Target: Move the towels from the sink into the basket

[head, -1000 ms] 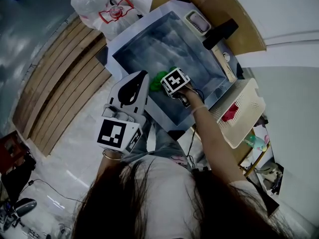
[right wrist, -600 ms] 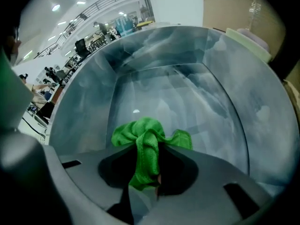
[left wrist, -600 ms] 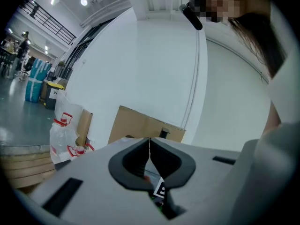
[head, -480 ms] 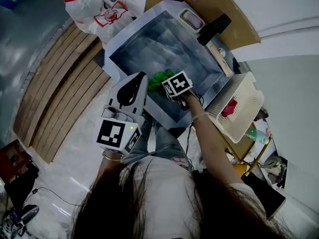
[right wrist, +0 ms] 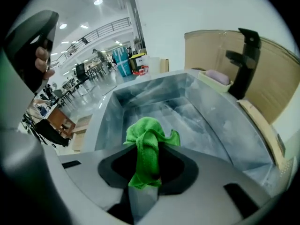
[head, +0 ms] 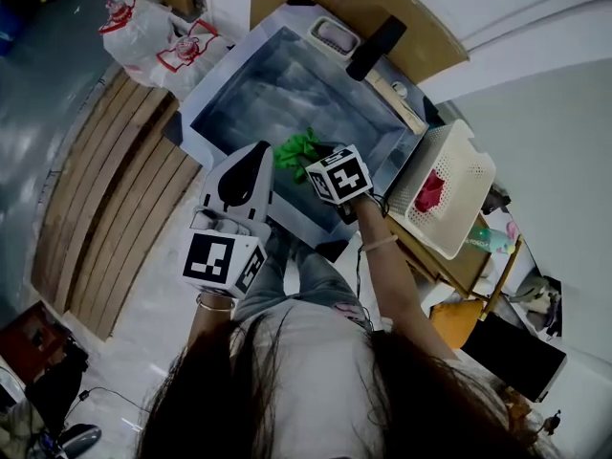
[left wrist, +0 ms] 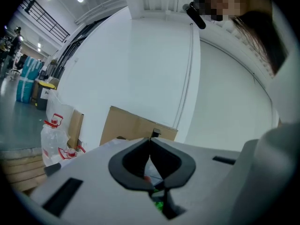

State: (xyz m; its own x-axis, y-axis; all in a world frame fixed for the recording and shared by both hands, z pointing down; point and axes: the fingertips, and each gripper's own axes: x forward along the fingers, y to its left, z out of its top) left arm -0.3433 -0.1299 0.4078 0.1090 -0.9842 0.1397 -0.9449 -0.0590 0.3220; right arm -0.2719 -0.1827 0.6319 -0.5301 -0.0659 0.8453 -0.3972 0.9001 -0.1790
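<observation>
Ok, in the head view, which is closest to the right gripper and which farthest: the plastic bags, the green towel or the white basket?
1. Green towel: held in the right gripper, above the sink.
2. White basket: just right of the sink.
3. Plastic bags: far left, beyond the sink.

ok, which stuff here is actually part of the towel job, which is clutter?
Job: green towel, held in right gripper; sink; basket; red towel already in it.
Clutter: faucet; soap dish; plastic bags; left gripper, shut, empty.
</observation>
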